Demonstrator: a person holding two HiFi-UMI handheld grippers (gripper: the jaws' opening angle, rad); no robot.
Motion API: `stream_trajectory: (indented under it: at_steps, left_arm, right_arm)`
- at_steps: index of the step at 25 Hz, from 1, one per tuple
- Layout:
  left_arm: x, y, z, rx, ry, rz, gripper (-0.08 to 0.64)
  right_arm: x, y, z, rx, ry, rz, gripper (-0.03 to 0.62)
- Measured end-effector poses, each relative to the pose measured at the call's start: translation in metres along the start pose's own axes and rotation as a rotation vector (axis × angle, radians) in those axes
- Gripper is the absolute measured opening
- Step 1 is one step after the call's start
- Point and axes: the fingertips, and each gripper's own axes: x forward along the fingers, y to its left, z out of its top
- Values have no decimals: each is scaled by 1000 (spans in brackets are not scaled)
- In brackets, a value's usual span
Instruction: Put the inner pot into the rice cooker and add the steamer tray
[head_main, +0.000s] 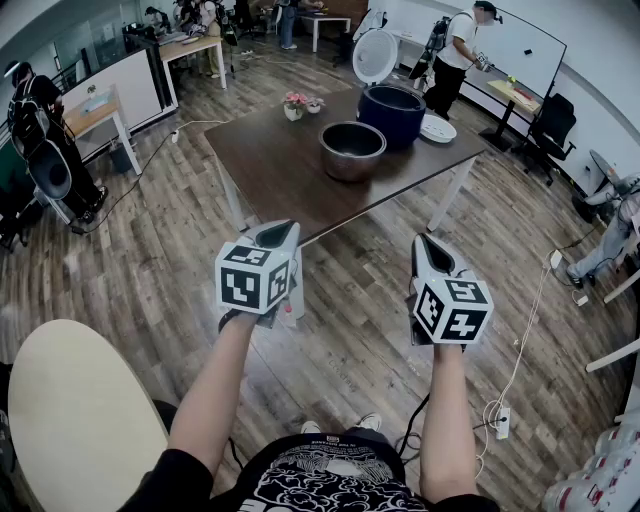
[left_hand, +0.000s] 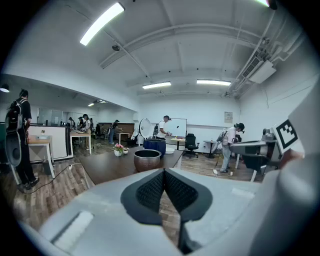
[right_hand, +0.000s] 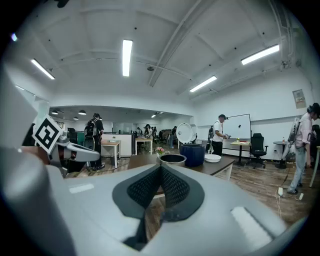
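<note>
**Claws shut and empty, the pot waits on the far table**

Your left gripper (head_main: 279, 233) and right gripper (head_main: 426, 246) hang side by side over the wood floor. Each has its jaws pressed together on nothing, as both gripper views show, and each points slightly downward. Ahead of them stands the dark table (head_main: 262, 165), well apart from both claws. The inner pot (head_main: 352, 150) sits upright on it, mouth up. It lies straight ahead, about midway between the two lines your grippers point along, so neither hand looks clearly nearer. The pot is round, so it has no long axis to line up with, only a rim to take.

Just beyond it and to the right stands the blue rice cooker (head_main: 392, 114), its white lid (head_main: 375, 55) raised. The white steamer tray (head_main: 437, 128) lies right of the cooker, on your right gripper's side. A small flower pot (head_main: 295, 104) sits at the far left.

Nothing has gone into the cooker yet, and the jaws must part before either can take the rim.
</note>
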Motion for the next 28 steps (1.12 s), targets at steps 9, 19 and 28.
stream_trajectory:
  at_steps: [9, 19, 28]
  left_arm:
    - [15, 1, 6, -10, 1, 3, 0]
    - [57, -4, 7, -40, 18, 41, 44]
    - [112, -18, 29, -79, 16, 111, 118]
  right_arm:
    - [7, -13, 3, 17, -9, -1, 0]
    - [46, -46, -3, 24, 17, 87, 62]
    - [91, -103, 6, 55, 33, 179, 151]
